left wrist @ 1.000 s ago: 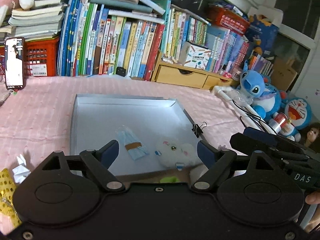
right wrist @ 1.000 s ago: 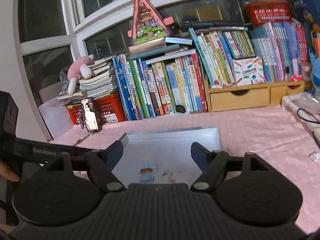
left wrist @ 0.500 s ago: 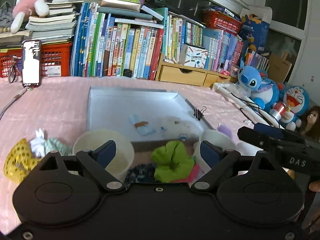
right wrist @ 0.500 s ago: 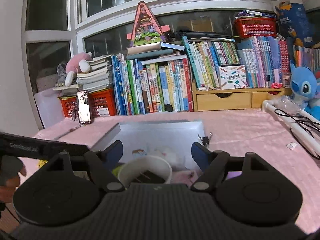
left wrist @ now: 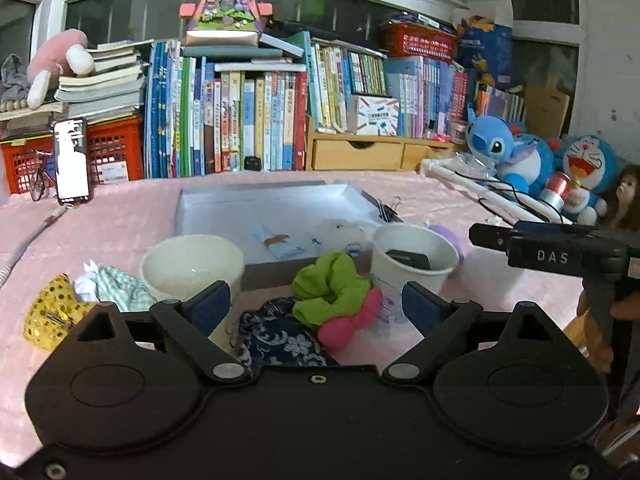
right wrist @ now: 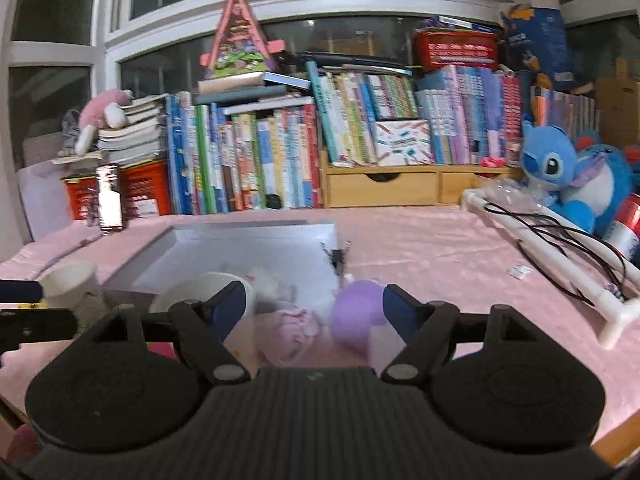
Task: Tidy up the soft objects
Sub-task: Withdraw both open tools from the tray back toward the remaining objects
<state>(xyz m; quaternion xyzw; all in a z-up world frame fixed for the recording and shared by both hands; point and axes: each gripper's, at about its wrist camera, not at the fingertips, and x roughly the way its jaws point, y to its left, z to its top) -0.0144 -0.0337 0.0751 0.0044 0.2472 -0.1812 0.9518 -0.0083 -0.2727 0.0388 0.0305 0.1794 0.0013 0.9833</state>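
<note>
Both empty and gaping wide, the left gripper (left wrist: 316,304), jaws just widening, is lining up on the near green scrunchie (left wrist: 330,286) while the right gripper (right wrist: 314,306) is framing the purple soft toy (right wrist: 356,318), apparently readying pickups.

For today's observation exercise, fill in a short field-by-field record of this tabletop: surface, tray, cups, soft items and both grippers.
surface: pink tablecloth
tray: grey tray, holding a small blue packet
cups: two white paper cups, left cup and right cup with a dark object inside
soft items: green scrunchie, pink scrunchie, navy floral cloth, purple soft item
left gripper: open, jaws have just been opening, nothing gripped
right gripper: open, nothing gripped
</note>
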